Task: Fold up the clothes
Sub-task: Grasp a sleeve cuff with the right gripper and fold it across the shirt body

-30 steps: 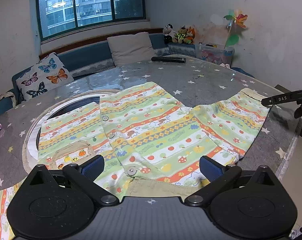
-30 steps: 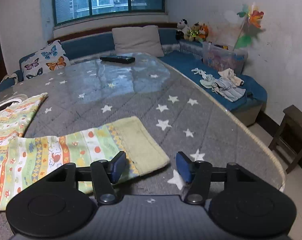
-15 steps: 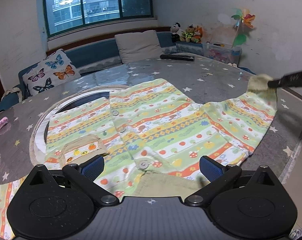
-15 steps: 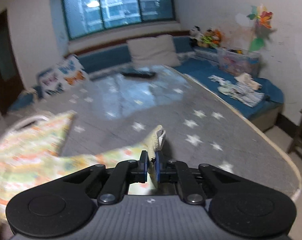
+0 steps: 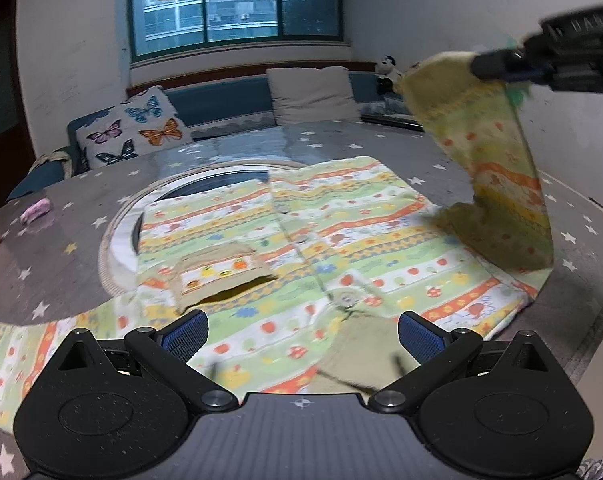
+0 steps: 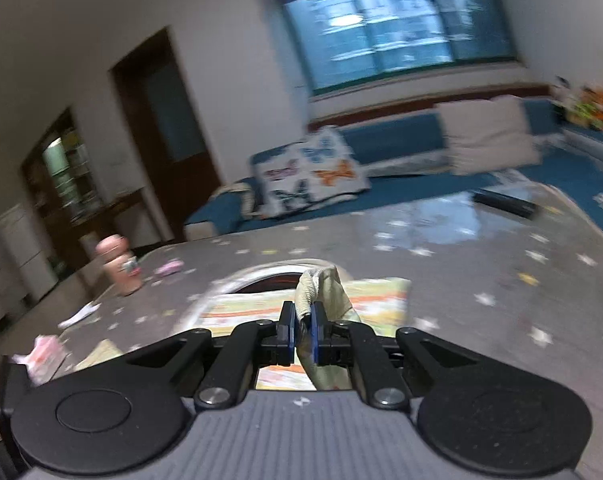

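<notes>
A child's striped green, orange and white shirt (image 5: 301, 248) lies spread on the grey star-print table (image 5: 381, 148), buttons up. My right gripper (image 6: 302, 332) is shut on the khaki cuff of the right sleeve (image 6: 321, 288). In the left wrist view it (image 5: 497, 68) holds that sleeve (image 5: 497, 184) lifted high above the table at the upper right. My left gripper (image 5: 301, 332) is open and empty, low over the shirt's near hem, with the collar (image 5: 365, 352) between its fingers.
A pink bottle (image 6: 119, 266), a small pink item (image 6: 167, 267) and paper scraps (image 6: 79, 314) sit at the table's left. A dark remote (image 6: 503, 203) lies at the far side. A blue sofa with a butterfly cushion (image 5: 135, 132) stands behind.
My right gripper closed on the sleeve cuff and raised it up and leftward over the shirt. My left gripper stayed open and edged forward over the shirt.
</notes>
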The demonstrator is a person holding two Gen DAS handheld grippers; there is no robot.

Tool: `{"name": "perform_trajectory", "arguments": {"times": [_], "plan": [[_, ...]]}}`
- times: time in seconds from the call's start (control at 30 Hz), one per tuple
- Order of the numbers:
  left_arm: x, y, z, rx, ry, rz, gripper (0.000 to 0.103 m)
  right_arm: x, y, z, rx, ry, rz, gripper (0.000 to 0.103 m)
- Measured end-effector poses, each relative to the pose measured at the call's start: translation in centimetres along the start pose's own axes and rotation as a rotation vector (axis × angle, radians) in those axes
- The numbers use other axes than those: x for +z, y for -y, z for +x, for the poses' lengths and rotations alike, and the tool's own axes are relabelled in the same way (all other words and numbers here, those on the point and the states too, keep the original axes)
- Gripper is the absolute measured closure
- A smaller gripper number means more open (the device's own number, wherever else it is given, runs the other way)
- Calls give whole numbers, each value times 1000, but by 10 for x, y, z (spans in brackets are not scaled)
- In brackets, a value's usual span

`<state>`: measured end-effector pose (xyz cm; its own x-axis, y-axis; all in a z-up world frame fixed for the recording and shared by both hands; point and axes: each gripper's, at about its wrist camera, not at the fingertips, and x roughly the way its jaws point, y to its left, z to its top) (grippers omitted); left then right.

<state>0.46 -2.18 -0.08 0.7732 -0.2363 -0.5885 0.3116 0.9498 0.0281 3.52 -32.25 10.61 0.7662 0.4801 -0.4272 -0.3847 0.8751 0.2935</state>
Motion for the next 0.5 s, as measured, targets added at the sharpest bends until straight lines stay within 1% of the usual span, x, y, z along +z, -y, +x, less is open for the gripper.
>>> {"name": "perform_trajectory", "arguments": {"times": [0.17,0.33,0.4,0.47,0.5], "plan": [[-8,-14,-7,20,6,-38,0,5,-49,41,109,-51,-70,96],[-14,-25,-12,42,8,-59,0,-5,-88,75,178,-92,-95,96],[-16,-29,-14,51,11,-63,0,-8,-98,82,197,-103,-97,94],[-17,-33,-16,58,11,-72,0,-11,-104,85,215,-114,-101,87],[-18,-35,-17,62,12,-74,0,-11,-104,84,214,-114,-106,87]]}}
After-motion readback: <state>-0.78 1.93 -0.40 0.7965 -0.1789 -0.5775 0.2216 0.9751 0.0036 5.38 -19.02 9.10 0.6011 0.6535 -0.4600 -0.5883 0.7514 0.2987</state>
